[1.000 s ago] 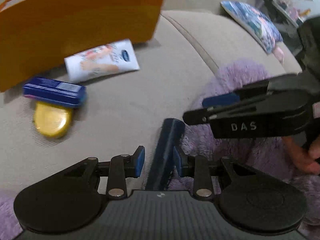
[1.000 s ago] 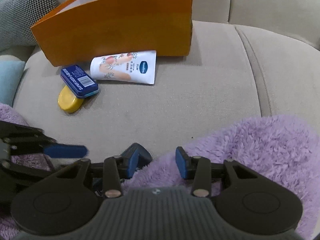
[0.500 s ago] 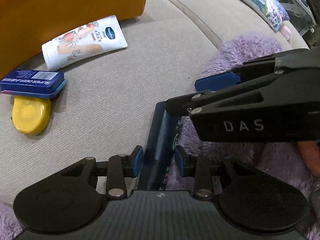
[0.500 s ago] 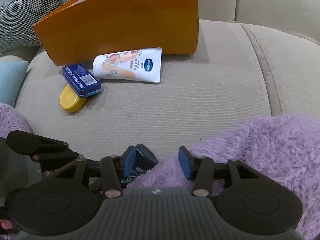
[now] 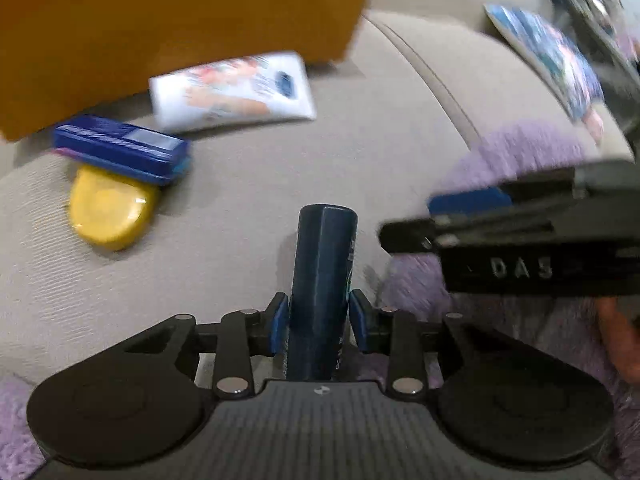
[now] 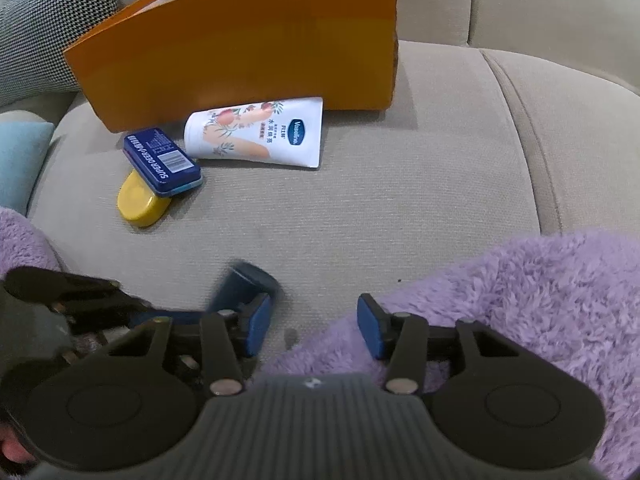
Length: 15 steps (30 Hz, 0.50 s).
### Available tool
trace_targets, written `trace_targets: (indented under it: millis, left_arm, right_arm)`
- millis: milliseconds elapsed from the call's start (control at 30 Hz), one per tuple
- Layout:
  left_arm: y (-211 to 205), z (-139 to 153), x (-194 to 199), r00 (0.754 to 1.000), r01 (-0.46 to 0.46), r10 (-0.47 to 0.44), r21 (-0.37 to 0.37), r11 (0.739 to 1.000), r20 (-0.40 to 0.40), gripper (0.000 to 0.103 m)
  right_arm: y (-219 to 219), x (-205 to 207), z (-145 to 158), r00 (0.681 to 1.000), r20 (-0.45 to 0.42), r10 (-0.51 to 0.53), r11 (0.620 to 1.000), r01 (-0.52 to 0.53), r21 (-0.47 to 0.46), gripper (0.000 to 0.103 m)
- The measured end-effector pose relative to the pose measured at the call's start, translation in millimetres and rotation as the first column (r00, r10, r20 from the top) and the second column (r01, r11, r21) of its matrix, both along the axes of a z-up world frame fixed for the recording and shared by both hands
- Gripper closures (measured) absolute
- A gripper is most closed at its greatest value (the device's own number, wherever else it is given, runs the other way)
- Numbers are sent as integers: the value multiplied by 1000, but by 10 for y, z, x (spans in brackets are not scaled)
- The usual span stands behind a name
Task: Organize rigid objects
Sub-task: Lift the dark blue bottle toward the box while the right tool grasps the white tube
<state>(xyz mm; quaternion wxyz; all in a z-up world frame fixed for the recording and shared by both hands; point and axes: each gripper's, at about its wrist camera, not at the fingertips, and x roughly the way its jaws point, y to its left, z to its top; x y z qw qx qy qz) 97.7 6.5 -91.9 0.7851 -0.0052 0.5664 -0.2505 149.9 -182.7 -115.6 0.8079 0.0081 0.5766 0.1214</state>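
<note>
My left gripper (image 5: 319, 322) is shut on a dark blue tube-shaped container (image 5: 323, 276) and holds it pointing forward above the beige sofa seat (image 5: 248, 216). The container's end also shows in the right wrist view (image 6: 248, 280). My right gripper (image 6: 314, 330) is open and empty over the edge of a purple fluffy blanket (image 6: 532, 288); it also shows at the right of the left wrist view (image 5: 472, 216). An orange box (image 6: 248, 48) stands at the back. In front of it lie a white Vaseline tube (image 6: 260, 134), a blue tin (image 6: 162, 160) and a yellow case (image 6: 140, 200).
A houndstooth cushion (image 6: 36, 40) and a light blue cushion (image 6: 20, 160) are at the left. A patterned blue cushion (image 5: 548, 52) lies far right in the left wrist view. The purple blanket covers the near right part of the seat.
My left gripper has closed on the dark blue container and lifted it out from beside the purple blanket. The right gripper has stayed open and drawn back a little.
</note>
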Motion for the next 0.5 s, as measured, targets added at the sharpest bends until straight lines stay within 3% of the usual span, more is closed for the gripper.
trace_targets:
  millis: [267, 500]
  left_arm:
    - [338, 154, 292, 991, -131, 131, -11, 991, 29, 66]
    - [476, 297, 495, 980, -198, 200, -61, 978, 25, 66]
  right_arm:
    - [285, 299, 119, 976, 84, 199, 978, -192, -83, 55]
    - [591, 690, 175, 893, 171, 415, 902, -379, -208, 54]
